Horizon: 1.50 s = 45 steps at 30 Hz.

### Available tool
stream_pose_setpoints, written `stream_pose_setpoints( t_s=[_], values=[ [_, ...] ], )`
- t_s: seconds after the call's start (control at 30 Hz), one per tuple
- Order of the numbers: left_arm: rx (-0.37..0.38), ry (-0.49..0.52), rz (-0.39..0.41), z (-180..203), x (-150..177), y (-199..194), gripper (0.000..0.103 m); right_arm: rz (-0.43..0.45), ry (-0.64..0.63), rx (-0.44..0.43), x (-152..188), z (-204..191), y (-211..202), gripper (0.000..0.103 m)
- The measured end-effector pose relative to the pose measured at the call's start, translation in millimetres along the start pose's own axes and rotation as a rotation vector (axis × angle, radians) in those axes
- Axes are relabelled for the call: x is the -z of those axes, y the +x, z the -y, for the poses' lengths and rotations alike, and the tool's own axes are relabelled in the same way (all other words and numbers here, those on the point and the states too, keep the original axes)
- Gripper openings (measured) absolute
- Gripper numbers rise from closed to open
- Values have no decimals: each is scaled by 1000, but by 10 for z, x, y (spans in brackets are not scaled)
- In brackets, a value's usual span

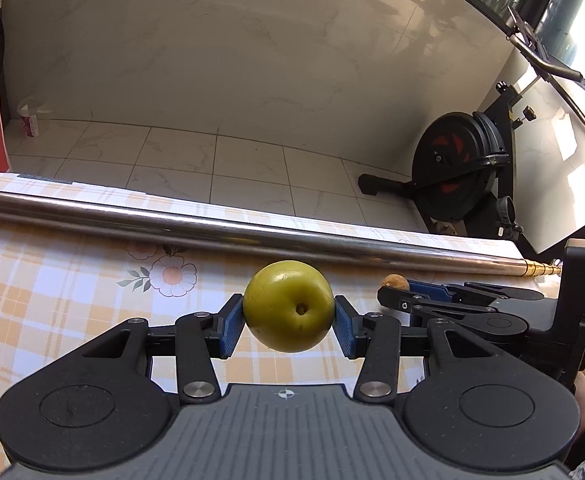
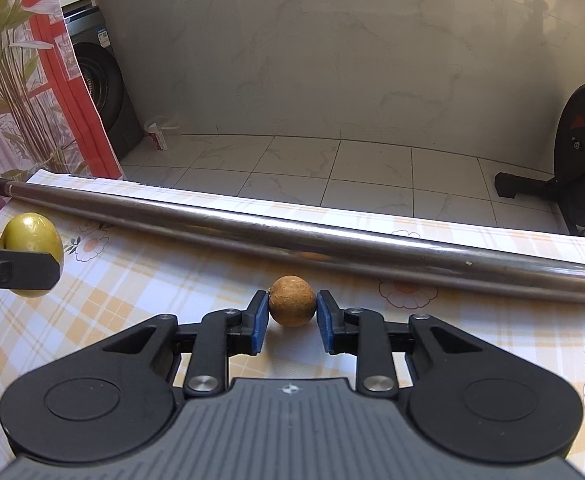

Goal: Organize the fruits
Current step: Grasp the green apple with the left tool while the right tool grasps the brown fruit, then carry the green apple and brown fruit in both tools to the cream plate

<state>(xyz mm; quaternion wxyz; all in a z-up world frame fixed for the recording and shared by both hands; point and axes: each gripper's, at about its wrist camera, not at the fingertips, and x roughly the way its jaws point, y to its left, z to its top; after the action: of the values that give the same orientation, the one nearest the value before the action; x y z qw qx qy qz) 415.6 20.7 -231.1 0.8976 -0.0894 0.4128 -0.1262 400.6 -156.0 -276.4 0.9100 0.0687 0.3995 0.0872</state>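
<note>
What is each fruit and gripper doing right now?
Green apple: off the tablecloth, pinched between the left gripper's pads.
Small brown fruit: pinched between the right gripper's pads.
Left gripper: shut on the apple.
Right gripper: shut on the brown fruit.
Metal pole: lying flat on the tablecloth.

left claw (image 1: 288, 322) grips a green apple (image 1: 288, 306) (above checked tablecloth (image 1: 72, 292)).

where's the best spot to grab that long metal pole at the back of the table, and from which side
Take the metal pole across its bare middle, coming from above with the fingers spanning its width. It is a thin, smooth, round tube lying flat on the checked tablecloth, so gripping along its length would likely slip. A middle hold should keep it balanced. Both grippers are full now: left gripper on the green fruit, right gripper on the brown fruit.
</note>
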Motion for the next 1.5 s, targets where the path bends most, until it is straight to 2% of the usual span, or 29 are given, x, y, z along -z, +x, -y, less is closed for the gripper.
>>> stream_pose_setpoints(
  t_s=[0.33,0.57,0.8,0.93,1.23,1.5],
  values=[
    [0,24,39,55,-6,-397,50,88,39,-44,-30,-58,-642,29],
    [28,-11,73,61,127,-983,50,175,52,-62,33,-142,-1369,29],
    [39,11,130,116,268,-1591,50,248,65,-57,225,-316,-1993,29],
    [56,6,130,112,311,-1852,50,286,82,-88,335,-403,-2277,29],
    [65,45,148,99,496,-2315,50,310,101,-145,586,-587,-2621,29],
    [25,129,125,42,877,-2410,50,254,85,-120,1119,-699,-2580,29]
  ],
)
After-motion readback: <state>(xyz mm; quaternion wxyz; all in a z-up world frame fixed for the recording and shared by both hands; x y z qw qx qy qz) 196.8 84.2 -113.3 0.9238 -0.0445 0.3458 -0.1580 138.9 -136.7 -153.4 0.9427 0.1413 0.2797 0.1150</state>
